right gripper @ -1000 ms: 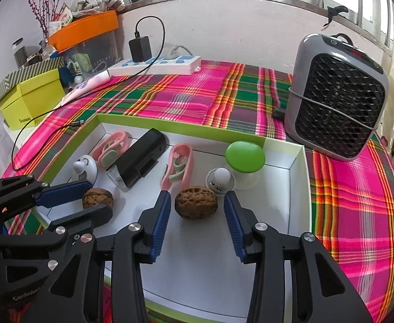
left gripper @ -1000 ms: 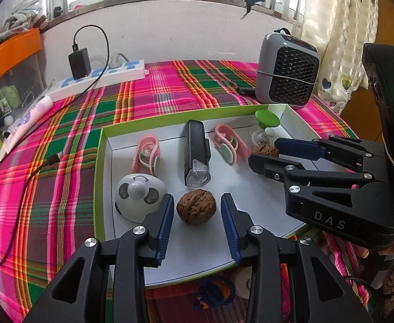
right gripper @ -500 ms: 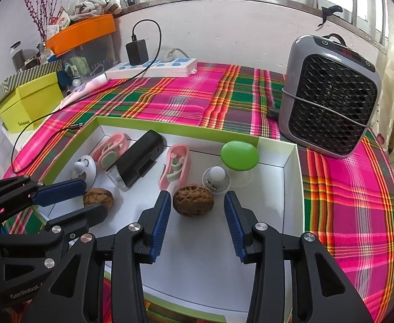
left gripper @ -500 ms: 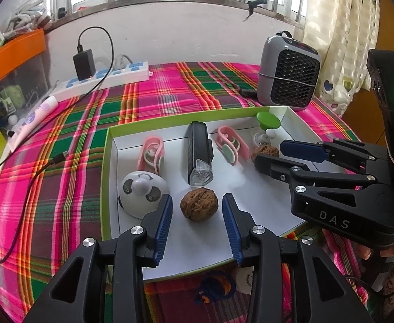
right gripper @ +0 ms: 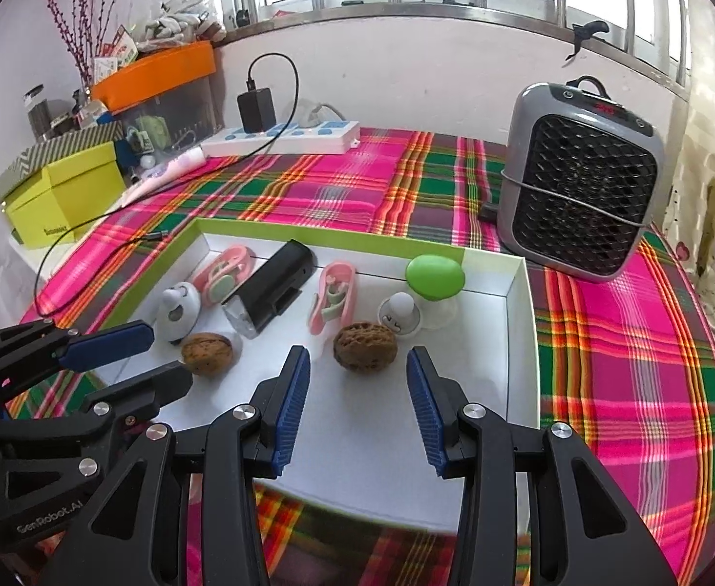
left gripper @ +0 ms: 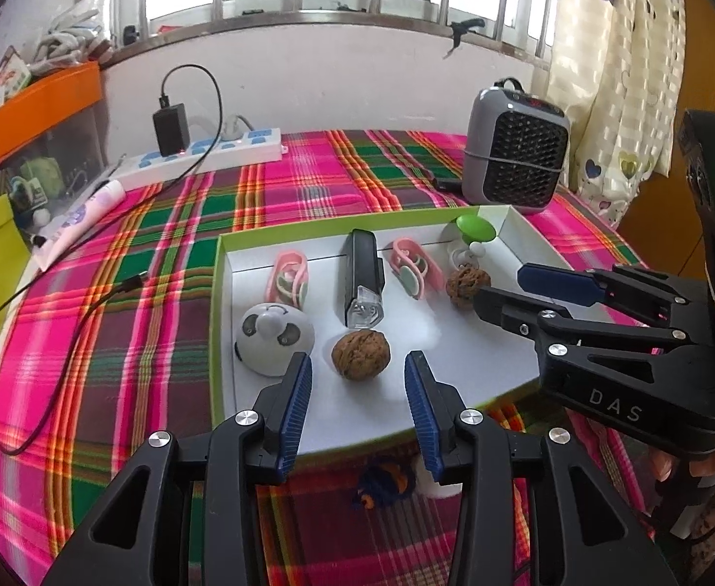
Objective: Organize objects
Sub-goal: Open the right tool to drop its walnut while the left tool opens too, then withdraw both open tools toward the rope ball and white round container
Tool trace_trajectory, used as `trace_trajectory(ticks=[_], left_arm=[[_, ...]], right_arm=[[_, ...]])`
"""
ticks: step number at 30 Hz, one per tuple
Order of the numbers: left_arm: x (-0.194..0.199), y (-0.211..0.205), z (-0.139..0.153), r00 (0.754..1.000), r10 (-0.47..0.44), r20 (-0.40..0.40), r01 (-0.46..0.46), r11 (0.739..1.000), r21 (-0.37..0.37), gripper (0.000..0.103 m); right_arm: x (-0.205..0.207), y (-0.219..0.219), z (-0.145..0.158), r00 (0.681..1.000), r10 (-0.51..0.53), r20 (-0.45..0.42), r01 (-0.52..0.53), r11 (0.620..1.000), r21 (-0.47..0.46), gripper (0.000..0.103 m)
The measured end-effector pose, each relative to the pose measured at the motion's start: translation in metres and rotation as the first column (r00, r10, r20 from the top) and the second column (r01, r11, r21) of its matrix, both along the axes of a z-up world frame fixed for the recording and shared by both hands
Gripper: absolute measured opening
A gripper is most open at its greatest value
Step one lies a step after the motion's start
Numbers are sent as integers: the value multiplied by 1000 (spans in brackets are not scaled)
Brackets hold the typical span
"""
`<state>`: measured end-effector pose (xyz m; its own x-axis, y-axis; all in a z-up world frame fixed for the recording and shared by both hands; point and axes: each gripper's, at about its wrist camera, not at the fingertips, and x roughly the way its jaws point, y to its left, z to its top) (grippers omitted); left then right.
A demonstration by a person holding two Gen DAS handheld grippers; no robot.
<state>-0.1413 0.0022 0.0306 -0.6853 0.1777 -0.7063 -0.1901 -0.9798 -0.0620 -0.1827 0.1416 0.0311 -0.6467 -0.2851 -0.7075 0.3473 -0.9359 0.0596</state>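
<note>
I have the left hand-held gripper point(left gripper: 357, 376) spread wide and holding nothing; a walnut point(left gripper: 360, 354) lies just ahead of its blue pads, untouched, on the white floor of the green-rimmed tray point(left gripper: 220, 303). My right hand-held gripper point(right gripper: 357, 371) is equally wide and empty, with a second walnut point(right gripper: 365, 346) just beyond its tips. Behind the nuts sit a panda-faced dome point(left gripper: 273, 338), a black bike light point(left gripper: 362, 273), two pink clips and a green mushroom lamp point(right gripper: 434, 274). The tray rests on the plaid-covered surface point(left gripper: 113, 342).

You see two walnuts point(left gripper: 360, 355) point(left gripper: 467, 281) in the tray point(left gripper: 514, 356); the heater point(left gripper: 516, 165) sits at two o'clock behind it.
</note>
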Motion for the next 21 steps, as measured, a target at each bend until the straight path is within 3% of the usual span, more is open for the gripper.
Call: trace_trajectory(ticks=[21], left_arm=[[48,-16,8,998,37,-46,-37,999,5,38]], right_arm=[[52,-2,12,999,-11,-50,9,999,-36,43]])
